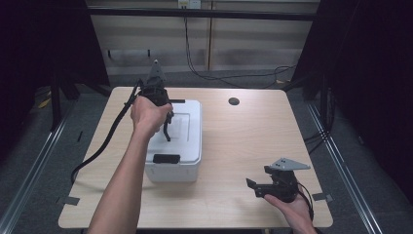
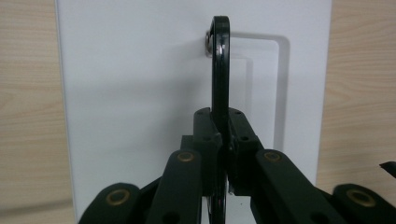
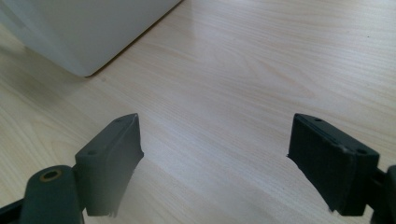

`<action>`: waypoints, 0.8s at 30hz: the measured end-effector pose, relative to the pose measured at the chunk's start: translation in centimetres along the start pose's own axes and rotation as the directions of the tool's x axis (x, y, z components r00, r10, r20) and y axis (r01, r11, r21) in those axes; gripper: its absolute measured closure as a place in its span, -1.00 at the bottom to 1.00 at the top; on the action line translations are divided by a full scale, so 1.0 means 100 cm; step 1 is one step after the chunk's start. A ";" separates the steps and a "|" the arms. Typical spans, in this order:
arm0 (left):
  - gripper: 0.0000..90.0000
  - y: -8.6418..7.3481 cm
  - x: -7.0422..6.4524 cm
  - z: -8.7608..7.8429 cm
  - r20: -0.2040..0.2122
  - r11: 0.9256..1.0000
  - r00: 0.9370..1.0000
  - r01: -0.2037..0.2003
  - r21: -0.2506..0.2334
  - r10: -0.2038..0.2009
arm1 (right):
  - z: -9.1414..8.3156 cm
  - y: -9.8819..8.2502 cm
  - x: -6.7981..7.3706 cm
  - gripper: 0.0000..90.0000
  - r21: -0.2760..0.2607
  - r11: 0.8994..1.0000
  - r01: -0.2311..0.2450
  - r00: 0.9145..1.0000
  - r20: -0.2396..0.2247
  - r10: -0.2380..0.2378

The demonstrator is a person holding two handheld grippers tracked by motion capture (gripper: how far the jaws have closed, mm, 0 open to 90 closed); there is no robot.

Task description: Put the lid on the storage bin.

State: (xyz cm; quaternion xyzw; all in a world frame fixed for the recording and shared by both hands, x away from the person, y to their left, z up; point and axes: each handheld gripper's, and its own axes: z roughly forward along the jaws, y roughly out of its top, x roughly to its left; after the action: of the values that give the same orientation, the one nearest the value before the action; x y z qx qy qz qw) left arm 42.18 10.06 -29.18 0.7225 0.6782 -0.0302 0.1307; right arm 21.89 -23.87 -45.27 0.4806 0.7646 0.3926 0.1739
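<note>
- two grippers: left gripper point(image 2: 224, 154) clenched on black handle point(image 2: 220, 70), raised on edge over white box point(image 1: 187, 146) lid, long axis probably along the box.
- left gripper view shows handle's metal pivot point(image 2: 208, 42).
- right gripper point(image 3: 215, 158) released, above bare table point(image 3: 261, 70).

The white rectangular plastic box point(image 1: 178, 141) blocks the left half of the light wooden worktop point(image 1: 234, 146), its black handle point(image 1: 167, 129) raised. To its right, bare wood leaves wide passage around the right hand-held gripper point(image 1: 253, 185).
</note>
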 end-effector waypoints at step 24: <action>0.80 0.002 -0.006 0.010 -0.053 0.999 0.997 -0.047 0.017 0.047 | 0.000 0.000 0.000 -0.63 0.002 1.000 0.001 1.000 -0.004 -0.001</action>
State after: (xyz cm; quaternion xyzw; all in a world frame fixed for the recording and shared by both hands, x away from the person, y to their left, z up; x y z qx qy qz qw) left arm 42.49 9.20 -29.93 0.7398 0.6640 -0.0131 0.1075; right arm 21.89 -23.85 -45.30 0.4795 0.7657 0.3926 0.1720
